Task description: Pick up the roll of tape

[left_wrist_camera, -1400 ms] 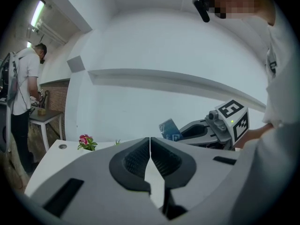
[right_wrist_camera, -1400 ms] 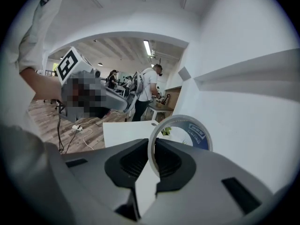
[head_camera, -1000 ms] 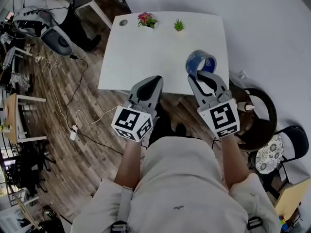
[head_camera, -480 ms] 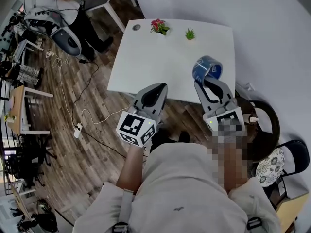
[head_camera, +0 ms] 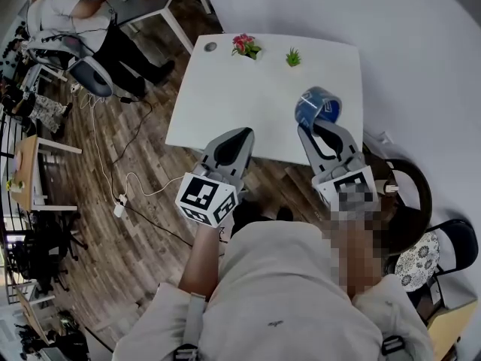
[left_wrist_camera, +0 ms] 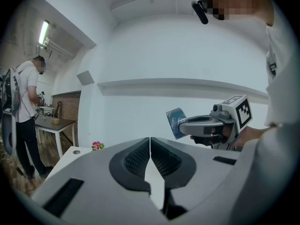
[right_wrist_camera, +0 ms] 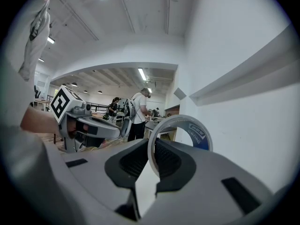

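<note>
The roll of tape, blue with a pale rim, hangs in the air over the right part of the white table, held by its rim in my right gripper. In the right gripper view the roll of tape stands upright between the two pads, which press on its wall. My left gripper hovers over the table's near edge, jaws shut with nothing between them; in the left gripper view its jaws meet. There the right gripper shows with the tape.
A pink flower pot, a small green plant and a small round object stand along the table's far edge. A round dark chair is at the right, cables lie on the wooden floor, and a person works at a far desk.
Both grippers and the tape keep almost the same place; the view itself has shifted slightly, so the table sits a little lower and further right in the picture than a second ago.
</note>
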`<act>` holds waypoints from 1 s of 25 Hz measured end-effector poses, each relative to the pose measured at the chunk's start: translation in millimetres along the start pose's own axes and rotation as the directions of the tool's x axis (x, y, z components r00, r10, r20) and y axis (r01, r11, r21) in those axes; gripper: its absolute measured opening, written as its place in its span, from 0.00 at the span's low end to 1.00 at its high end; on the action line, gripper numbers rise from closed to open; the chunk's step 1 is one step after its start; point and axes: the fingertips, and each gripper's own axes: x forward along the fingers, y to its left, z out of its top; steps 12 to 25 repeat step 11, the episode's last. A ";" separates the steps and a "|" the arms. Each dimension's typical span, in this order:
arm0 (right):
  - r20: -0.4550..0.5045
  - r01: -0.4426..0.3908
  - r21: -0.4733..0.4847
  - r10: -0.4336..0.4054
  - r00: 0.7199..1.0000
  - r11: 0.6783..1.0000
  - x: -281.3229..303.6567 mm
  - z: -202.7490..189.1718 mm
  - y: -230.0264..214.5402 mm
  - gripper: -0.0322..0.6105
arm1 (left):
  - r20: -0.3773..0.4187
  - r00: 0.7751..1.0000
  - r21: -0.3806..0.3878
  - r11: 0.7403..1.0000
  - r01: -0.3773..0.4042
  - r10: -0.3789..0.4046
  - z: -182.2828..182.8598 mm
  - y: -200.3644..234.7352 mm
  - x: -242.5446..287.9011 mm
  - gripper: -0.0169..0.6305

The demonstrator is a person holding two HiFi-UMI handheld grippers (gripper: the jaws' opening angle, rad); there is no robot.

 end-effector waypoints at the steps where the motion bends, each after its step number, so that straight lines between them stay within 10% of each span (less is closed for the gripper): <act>1: -0.001 0.001 0.000 -0.001 1.000 1.000 1.0 -0.1 -0.9 0.12 | 0.000 1.000 0.000 1.000 0.000 0.000 0.3 1.0 1.0 0.06; 25: -0.005 0.000 -0.001 0.000 1.000 1.000 8.8 -4.8 -6.7 0.12 | -0.004 1.000 0.000 1.000 0.001 -0.001 -1.3 7.2 8.0 0.06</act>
